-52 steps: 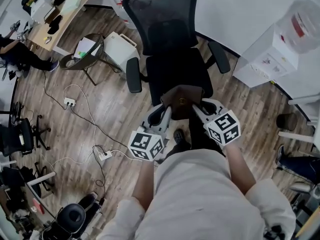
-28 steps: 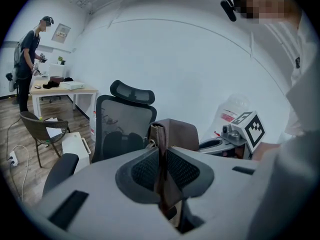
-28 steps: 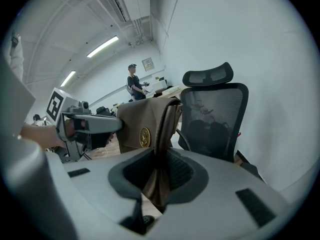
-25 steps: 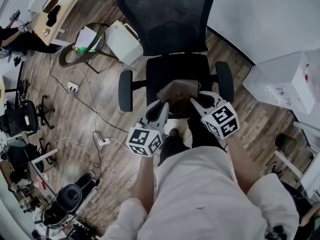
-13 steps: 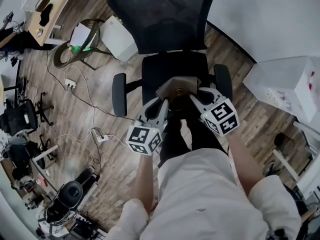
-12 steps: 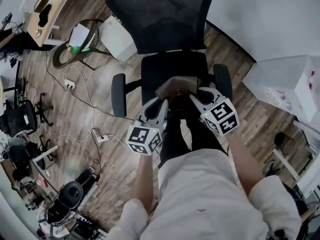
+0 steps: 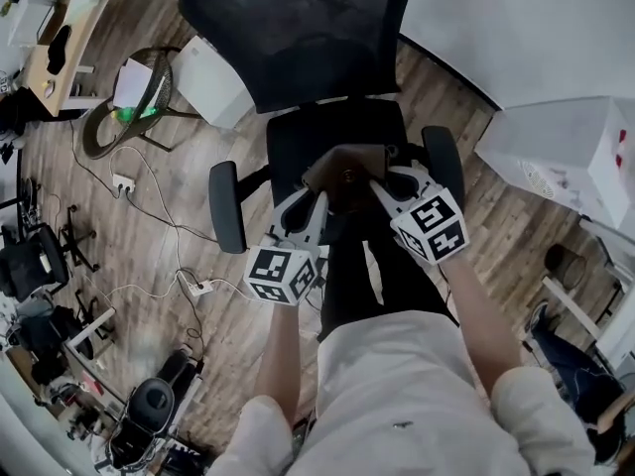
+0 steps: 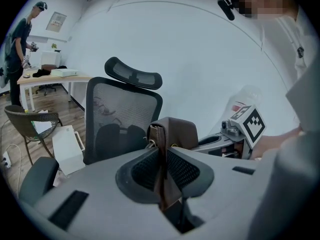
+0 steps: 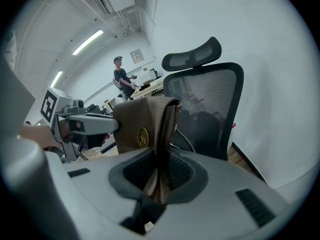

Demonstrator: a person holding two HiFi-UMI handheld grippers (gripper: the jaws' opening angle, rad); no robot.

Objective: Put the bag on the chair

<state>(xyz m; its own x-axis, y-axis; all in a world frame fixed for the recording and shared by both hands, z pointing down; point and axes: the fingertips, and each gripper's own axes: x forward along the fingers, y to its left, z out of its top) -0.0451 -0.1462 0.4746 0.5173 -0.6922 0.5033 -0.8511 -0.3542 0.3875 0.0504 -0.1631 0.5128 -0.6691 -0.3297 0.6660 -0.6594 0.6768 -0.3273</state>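
Note:
A small brown bag (image 7: 344, 176) with a round gold clasp hangs between my two grippers over the front of the black chair's seat (image 7: 303, 139). My left gripper (image 7: 316, 199) is shut on the bag's left edge (image 8: 161, 149). My right gripper (image 7: 376, 190) is shut on its right edge (image 9: 162, 129). In the right gripper view the bag's front with the clasp (image 9: 143, 137) faces left. The mesh back and headrest of the chair (image 8: 122, 119) stand just beyond the bag. Whether the bag's bottom touches the seat is hidden.
The chair's armrests (image 7: 226, 219) flank the seat. A white cabinet (image 7: 566, 157) stands at right, a white box (image 7: 211, 79) and a round wicker chair (image 7: 114, 117) at left. Cables and a power strip (image 7: 124, 183) lie on the wood floor. A person (image 8: 19, 44) stands by a far desk.
Both grippers have carried the bag forward and down, from in front of the seat to over its front part. Their hold on the bag is the same.

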